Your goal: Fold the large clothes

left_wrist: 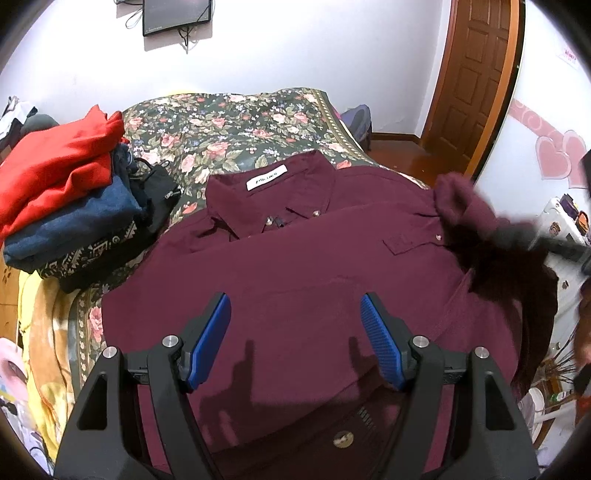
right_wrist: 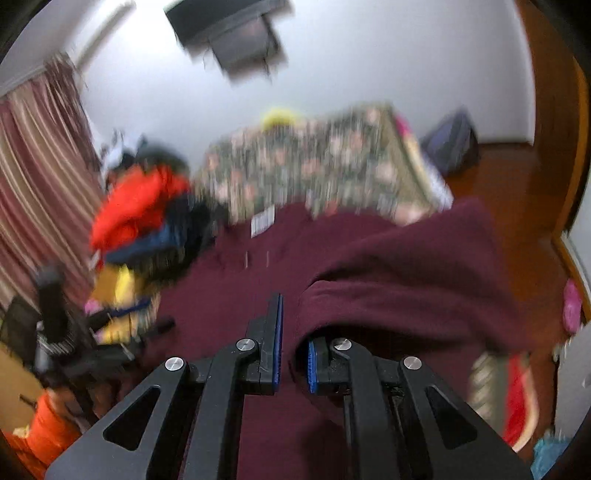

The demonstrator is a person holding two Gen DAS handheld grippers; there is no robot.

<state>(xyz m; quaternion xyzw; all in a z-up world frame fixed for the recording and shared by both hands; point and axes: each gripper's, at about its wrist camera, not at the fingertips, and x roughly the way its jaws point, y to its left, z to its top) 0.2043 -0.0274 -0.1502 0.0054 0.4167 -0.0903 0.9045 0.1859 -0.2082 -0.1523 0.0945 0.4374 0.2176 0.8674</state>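
Observation:
A maroon button-up shirt (left_wrist: 295, 251) lies front up on the bed, collar with a white label (left_wrist: 266, 178) at the far side. My left gripper (left_wrist: 295, 332) is open and empty, hovering above the shirt's lower front. My right gripper (right_wrist: 293, 332) is shut on the shirt's sleeve (right_wrist: 399, 269), which is lifted and draped over its right finger; in the left wrist view that sleeve (left_wrist: 469, 218) is raised at the shirt's right side, blurred. The right wrist view is motion-blurred.
A floral bedspread (left_wrist: 229, 129) covers the bed. A stack of folded clothes, red (left_wrist: 62, 166) on navy, sits at the left. A wooden door (left_wrist: 476, 74) and wooden floor are at the right. A monitor (left_wrist: 177, 14) hangs on the wall.

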